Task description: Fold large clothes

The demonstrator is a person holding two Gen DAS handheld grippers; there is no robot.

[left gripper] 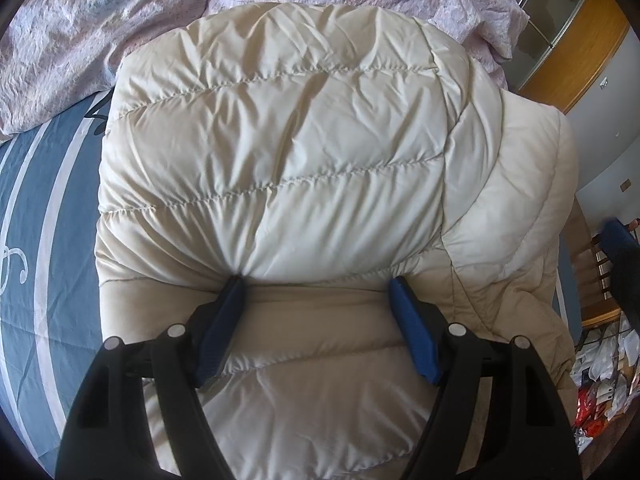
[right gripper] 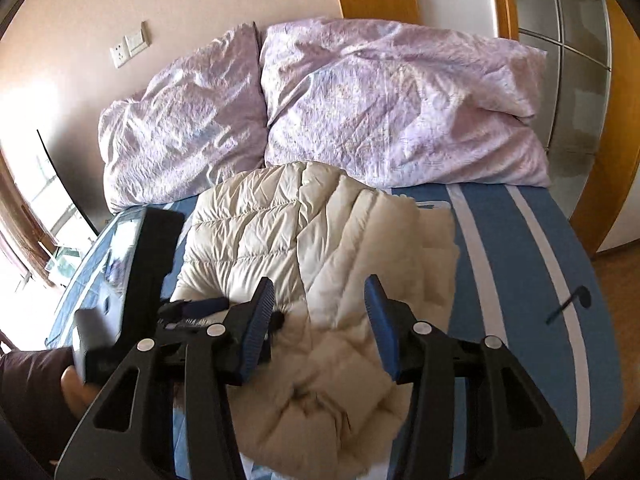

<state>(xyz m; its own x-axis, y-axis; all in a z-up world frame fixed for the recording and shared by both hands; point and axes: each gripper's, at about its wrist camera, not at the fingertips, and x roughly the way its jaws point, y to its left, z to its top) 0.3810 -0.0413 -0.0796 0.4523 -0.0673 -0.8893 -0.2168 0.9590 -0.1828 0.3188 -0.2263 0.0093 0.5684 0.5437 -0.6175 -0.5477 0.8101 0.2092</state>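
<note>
Cream quilted down coat (left gripper: 280, 140) lies half-folded on the bed (right gripper: 520, 280); left claw (left gripper: 316, 284) presses it, spread wide, right claw (right gripper: 320, 292) hovers open, empty.

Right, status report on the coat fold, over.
Left gripper open, fingertips against cream down coat. Right gripper open, above it. Coat bunched on blue bedsheet. Lilac pillows behind; nothing blocking.

Strong daylight is admitted from the blown-out window (right gripper: 24, 248) at left; edges are bent and vignetted by fisheye distortion, and slight blur is seen low down.
</note>
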